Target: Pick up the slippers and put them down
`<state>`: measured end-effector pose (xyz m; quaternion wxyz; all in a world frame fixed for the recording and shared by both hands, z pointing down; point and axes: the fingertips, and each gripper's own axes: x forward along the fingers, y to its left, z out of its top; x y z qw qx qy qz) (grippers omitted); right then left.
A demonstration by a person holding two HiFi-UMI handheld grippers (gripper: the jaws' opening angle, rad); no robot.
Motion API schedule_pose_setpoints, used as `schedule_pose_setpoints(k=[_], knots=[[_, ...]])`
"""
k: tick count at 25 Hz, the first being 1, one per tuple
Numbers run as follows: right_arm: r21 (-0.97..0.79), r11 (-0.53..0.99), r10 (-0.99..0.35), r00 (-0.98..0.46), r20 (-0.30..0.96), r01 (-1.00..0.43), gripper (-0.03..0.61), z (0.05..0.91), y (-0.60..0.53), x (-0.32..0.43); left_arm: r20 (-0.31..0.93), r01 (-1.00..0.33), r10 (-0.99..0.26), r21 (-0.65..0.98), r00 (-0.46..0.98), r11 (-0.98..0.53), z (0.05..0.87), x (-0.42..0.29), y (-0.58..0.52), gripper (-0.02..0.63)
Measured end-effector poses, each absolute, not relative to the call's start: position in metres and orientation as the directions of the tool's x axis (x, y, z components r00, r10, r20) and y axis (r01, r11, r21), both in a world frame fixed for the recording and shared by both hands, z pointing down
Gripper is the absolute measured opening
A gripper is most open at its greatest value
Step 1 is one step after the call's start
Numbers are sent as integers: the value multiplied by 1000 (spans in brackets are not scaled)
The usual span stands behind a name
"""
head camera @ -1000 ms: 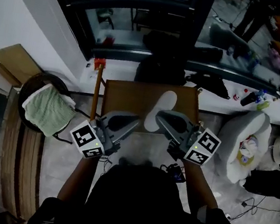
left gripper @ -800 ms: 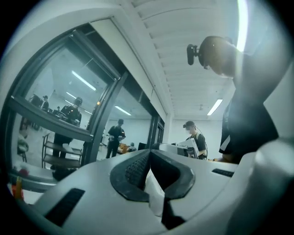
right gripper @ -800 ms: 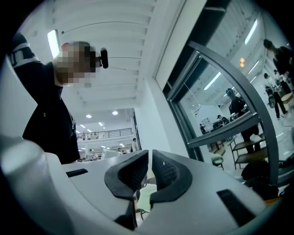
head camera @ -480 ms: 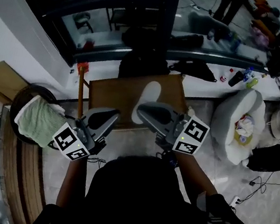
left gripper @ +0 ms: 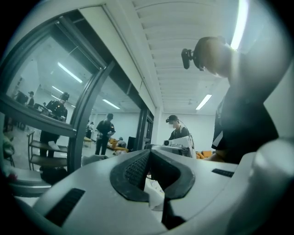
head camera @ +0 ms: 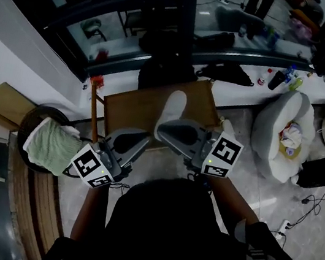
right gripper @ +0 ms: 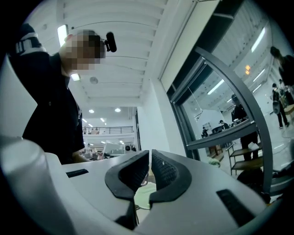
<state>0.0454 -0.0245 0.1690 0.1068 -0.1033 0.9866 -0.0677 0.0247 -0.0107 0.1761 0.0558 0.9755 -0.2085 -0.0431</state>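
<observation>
A room is being viewed from above the person's head. At far left, a dark round basket (head camera: 32, 120) is being filled by a pale green towel (head camera: 49, 146). Next, the left gripper (head camera: 142, 137) is being held level over the floor (head camera: 246, 184), short of the brown counter (head camera: 132, 108). Its jaws are being kept pressed together at the tips. A pale scrap (left gripper: 154, 195), which cannot be identified, is being glimpsed low behind them.

On the counter, one white slipper (head camera: 173, 108) is being left lying lengthwise; no second one is being shown. The right gripper (head camera: 160, 133) is being brought across from the slipper's right side to its near end. Its jaws have just been closing and are now being held pressed together. In the right gripper view nothing is being seen between the pads, and the slipper is only being glimpsed below them. The pick-up is therefore being judged as attempted but unconfirmed: either a thin edge is being pinched, or the grasp is being missed. At far right, a white cushion (head camera: 276, 137) is being left on the floor.
</observation>
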Motion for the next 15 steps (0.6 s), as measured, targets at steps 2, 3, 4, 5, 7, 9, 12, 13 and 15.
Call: schedule_pose_setpoints(k=[2, 3, 4, 5, 7, 9, 12, 13, 15], knots=[[-138, 972, -214, -960, -181, -191, 34, 172, -24, 46, -49, -407, -416, 126, 908, -905, 178, 26, -12, 12], [-134, 972, -215, -962, -171, -193, 34, 174, -23, 46, -46, -411, -419, 127, 907, -903, 179, 25, -12, 12], [-132, 971, -219, -962, -160, -199, 34, 176, -24, 46, -43, -414, -422, 128, 906, -901, 179, 24, -12, 12], [-137, 969, -227, -962, -153, -207, 34, 178, -24, 47, -39, -417, -425, 129, 904, -900, 180, 24, -12, 12], [-167, 961, -247, -956, -156, -221, 34, 180, -26, 50, -26, -419, -426, 138, 904, -897, 184, 23, -10, 12], [-185, 953, -269, -950, -158, -239, 35, 181, -29, 56, -18, -415, -422, 149, 906, -897, 189, 27, -8, 12], [-150, 948, -301, -943, -144, -280, 34, 180, -46, 69, -19, -411, -417, 141, 909, -901, 191, 32, -11, 12], [-135, 948, -308, -940, -146, -290, 34, 178, -53, 72, -21, -410, -417, 136, 909, -902, 191, 32, -13, 12], [-109, 946, -319, -935, -154, -305, 35, 174, -65, 77, -26, -411, -417, 125, 908, -903, 191, 33, -18, 12]])
